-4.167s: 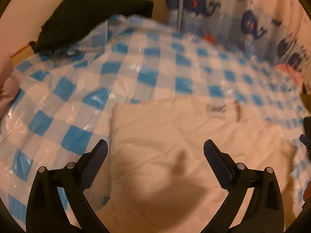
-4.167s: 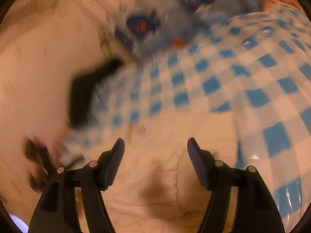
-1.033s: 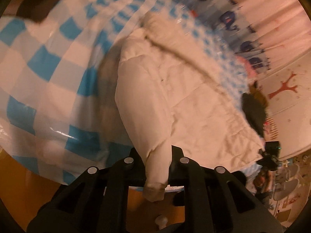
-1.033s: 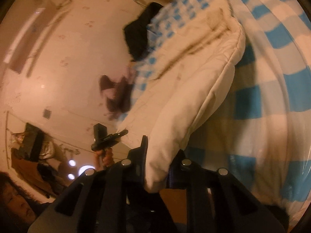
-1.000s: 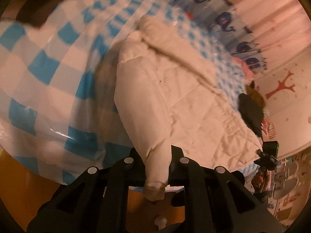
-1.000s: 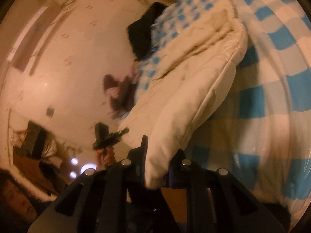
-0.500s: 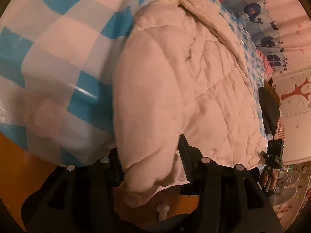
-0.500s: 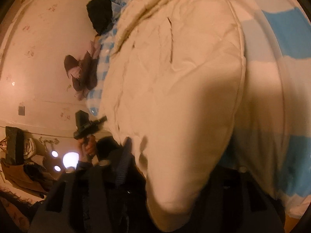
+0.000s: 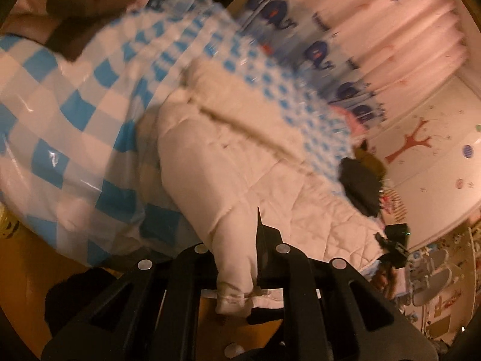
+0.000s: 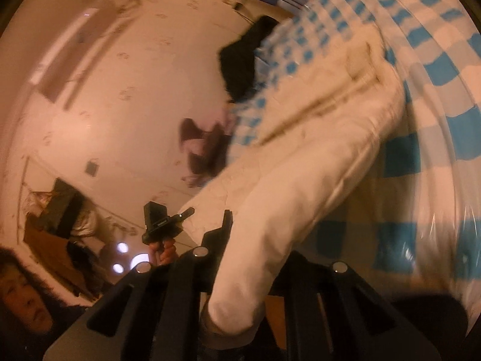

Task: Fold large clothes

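Cream jacket [image 9: 228, 162] on checkered cloth [image 9: 75, 114], corners pinched by both hand-held grippers

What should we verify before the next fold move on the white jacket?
1. Left gripper shut on the white jacket: ok, cuff end pinched.
2. Right gripper shut on the jacket: ok, a padded end is clamped.
3. Jacket body on the checkered sheet: ok, most of it lies there.
4. Fold path clear of the black garment: cannot tell, it sits beside the jacket's far edge.
5. Collar edge flat: not ok, bunched and blurred.
6. Both grips on matching ends: cannot tell.
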`<action>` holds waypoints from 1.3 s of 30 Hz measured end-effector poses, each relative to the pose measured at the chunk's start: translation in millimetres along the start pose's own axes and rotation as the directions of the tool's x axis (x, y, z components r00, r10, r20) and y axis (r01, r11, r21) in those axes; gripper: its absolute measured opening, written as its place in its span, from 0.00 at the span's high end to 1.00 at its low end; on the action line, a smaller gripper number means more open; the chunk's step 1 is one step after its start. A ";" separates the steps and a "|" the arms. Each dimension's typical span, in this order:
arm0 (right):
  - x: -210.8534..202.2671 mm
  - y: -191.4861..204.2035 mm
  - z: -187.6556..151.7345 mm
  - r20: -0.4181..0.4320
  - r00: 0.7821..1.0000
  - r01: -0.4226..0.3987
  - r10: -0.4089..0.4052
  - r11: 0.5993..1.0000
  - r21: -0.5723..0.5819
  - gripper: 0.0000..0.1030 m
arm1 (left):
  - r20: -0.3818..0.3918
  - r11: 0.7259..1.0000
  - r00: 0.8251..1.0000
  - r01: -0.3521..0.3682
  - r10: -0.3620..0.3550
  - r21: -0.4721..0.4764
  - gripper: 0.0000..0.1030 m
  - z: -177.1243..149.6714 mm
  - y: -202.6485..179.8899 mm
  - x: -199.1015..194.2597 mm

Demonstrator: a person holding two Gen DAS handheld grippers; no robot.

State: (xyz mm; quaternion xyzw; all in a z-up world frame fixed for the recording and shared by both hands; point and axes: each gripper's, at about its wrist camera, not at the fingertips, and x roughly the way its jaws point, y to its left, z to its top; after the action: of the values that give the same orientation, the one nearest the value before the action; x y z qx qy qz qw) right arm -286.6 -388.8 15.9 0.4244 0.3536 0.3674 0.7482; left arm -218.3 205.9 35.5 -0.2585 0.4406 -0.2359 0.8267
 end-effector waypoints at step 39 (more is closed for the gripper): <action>81.4 -94.6 239.4 0.314 0.949 -0.051 0.004 0.988 0.143 0.87 | 0.192 0.985 0.974 0.145 -0.125 -0.095 0.90 229.2 12.5 126.6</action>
State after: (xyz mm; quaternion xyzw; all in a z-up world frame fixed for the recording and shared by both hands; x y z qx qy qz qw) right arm -22.6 -444.5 6.9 0.5371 0.2513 0.2783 0.7556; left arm 42.1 187.4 60.4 -0.3530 0.3555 -0.2422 0.8309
